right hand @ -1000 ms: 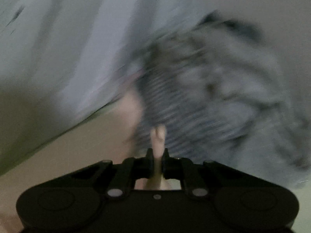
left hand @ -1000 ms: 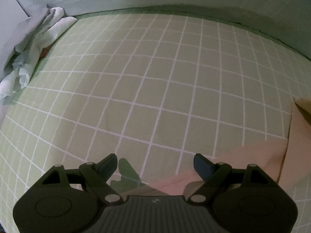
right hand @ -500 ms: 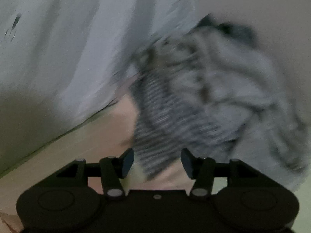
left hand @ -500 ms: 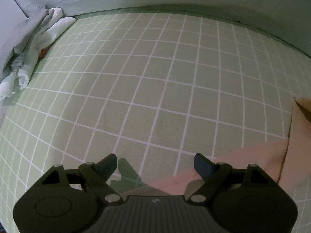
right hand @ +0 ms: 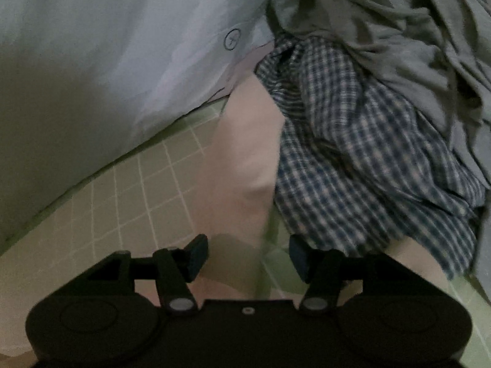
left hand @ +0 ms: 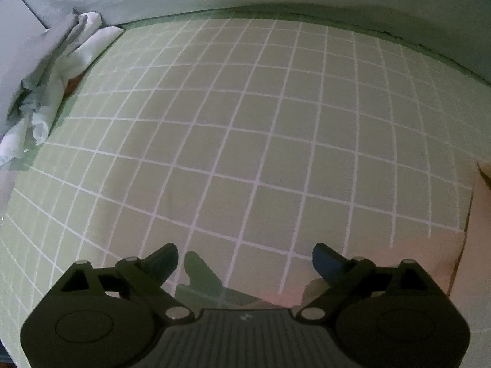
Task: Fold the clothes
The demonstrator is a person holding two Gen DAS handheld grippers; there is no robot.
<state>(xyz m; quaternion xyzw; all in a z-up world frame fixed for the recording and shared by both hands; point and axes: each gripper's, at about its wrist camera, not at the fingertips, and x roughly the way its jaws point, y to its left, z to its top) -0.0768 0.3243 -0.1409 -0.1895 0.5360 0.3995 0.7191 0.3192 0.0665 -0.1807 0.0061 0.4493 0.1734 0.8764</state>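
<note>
Both grippers' jaws stand open and empty over a pink cloth on a green checked sheet.

The right gripper (right hand: 247, 254) has its jaws spread above a strip of the pink cloth (right hand: 245, 153), which runs from under them up to a blue checked shirt (right hand: 353, 141) and disappears beneath it; a grey garment (right hand: 399, 30) lies on top of that shirt. The left gripper (left hand: 245, 260) hovers with jaws wide, the pink cloth (left hand: 429, 251) under and to its right on the green checked sheet (left hand: 245, 122). White crumpled clothes (left hand: 61, 70) sit well apart at the far left edge.
</note>
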